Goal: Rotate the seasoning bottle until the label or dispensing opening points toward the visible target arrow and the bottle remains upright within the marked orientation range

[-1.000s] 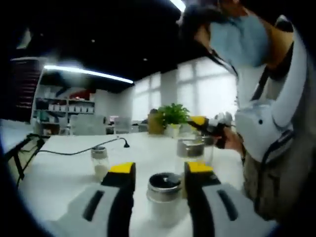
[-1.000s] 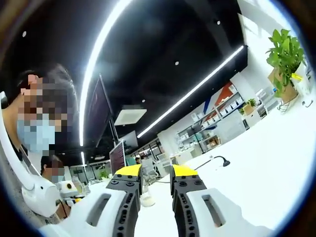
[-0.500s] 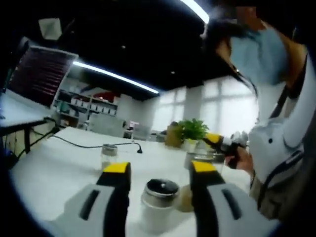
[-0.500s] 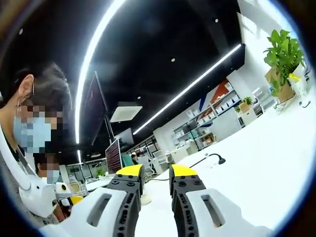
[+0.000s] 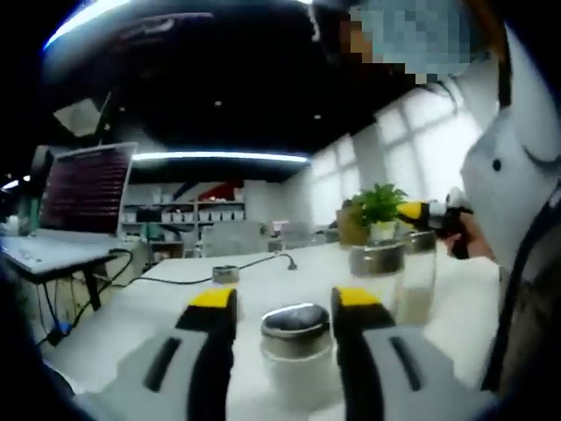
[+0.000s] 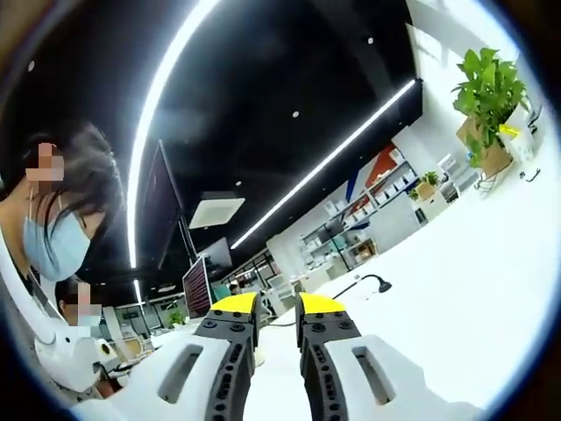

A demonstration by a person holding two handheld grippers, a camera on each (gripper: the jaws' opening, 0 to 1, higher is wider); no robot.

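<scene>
A glass seasoning bottle [image 5: 298, 323] with a round metal lid stands upright between the yellow-tipped jaws of my left gripper [image 5: 286, 300]. The jaws sit close against its two sides and are shut on it. Its lower body blends into the white table [image 5: 140, 303], and no label or target arrow can be made out. My right gripper [image 6: 276, 305] points up over the table [image 6: 456, 289], its jaws a narrow gap apart with nothing between them. In the left gripper view that right gripper [image 5: 429, 213] appears in the person's hand at the right.
Two more metal-lidded bottles [image 5: 377, 263] stand just behind the held one, and a small jar [image 5: 225, 274] sits further back. A potted plant [image 5: 379, 206], a cable [image 5: 263, 261] and a monitor [image 5: 88, 189] are beyond. The person [image 5: 517, 219] is close on the right.
The left gripper view has swung round and dropped lower, bringing the monitor in at the left, while the bottle stays between the jaws. The right gripper view has barely shifted.
</scene>
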